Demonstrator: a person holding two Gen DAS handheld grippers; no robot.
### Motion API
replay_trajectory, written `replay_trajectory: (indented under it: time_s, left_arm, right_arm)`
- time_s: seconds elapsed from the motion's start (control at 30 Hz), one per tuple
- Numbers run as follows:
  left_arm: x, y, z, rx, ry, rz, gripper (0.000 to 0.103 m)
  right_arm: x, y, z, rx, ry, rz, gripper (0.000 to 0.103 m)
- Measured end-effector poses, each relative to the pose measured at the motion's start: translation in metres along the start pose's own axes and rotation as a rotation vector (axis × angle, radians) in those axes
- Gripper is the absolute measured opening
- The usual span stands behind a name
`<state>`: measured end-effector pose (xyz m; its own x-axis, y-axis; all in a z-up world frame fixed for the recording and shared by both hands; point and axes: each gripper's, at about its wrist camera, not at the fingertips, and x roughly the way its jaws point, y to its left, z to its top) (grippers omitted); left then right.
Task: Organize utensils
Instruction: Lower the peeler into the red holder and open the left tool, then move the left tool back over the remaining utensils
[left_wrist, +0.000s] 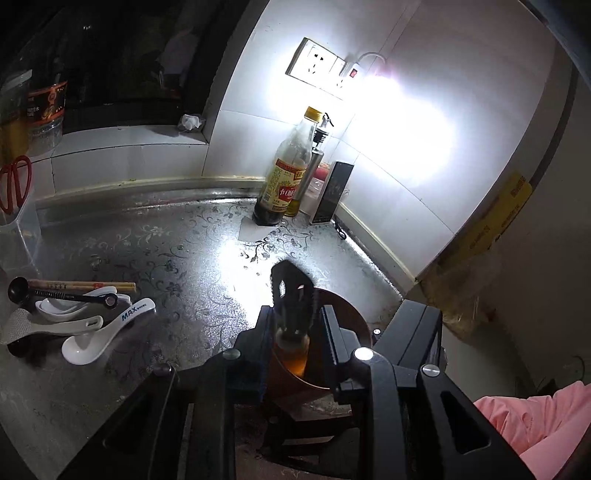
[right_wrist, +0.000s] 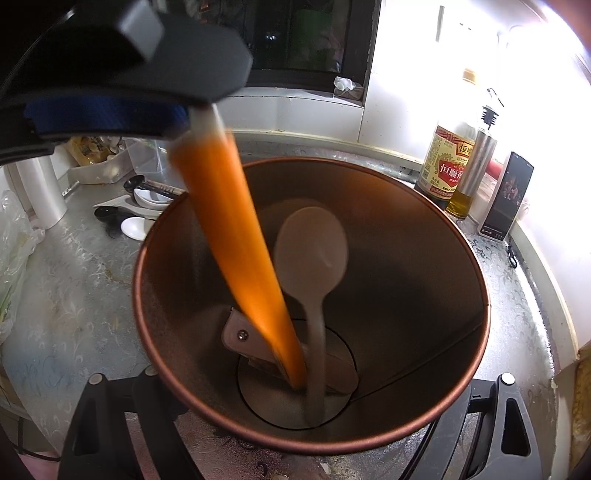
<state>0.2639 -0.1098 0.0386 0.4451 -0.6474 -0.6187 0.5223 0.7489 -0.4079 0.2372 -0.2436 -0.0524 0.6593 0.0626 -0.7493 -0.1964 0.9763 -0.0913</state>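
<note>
The left gripper is clamped on a black slotted utensil with an orange handle, its lower end down inside a copper-rimmed canister on the patterned counter. A white spoon leans inside the canister. The right gripper has its fingers spread wide either side of the canister's base. At far left, white spoons and chopsticks lie loose.
</note>
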Motion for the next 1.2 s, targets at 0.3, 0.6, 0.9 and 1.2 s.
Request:
replay_trajectory:
  time_s: [0.3,0.6,0.9,1.2]
  left_arm:
    - [-0.021,-0.002,0.004,0.024,-0.038,0.006,0.029]
    - [-0.042,0.023,0.004,-0.024,-0.085,0.116,0.039]
    - [-0.04,0.063,-0.016,-0.124,-0.054,0.251,0.074]
    - [-0.04,0.106,-0.035,-0.258,0.003,0.441,0.076]
  right_arm:
    - [0.0,-0.001,0.001,0.008,0.007,-0.008,0.092]
    - [0.0,-0.002,0.001,0.02,0.008,-0.017,0.092]
    - [0.0,-0.009,0.0,0.065,0.005,-0.053,0.092]
    - [-0.002,-0.021,-0.003,0.139,0.001,-0.121,0.092]
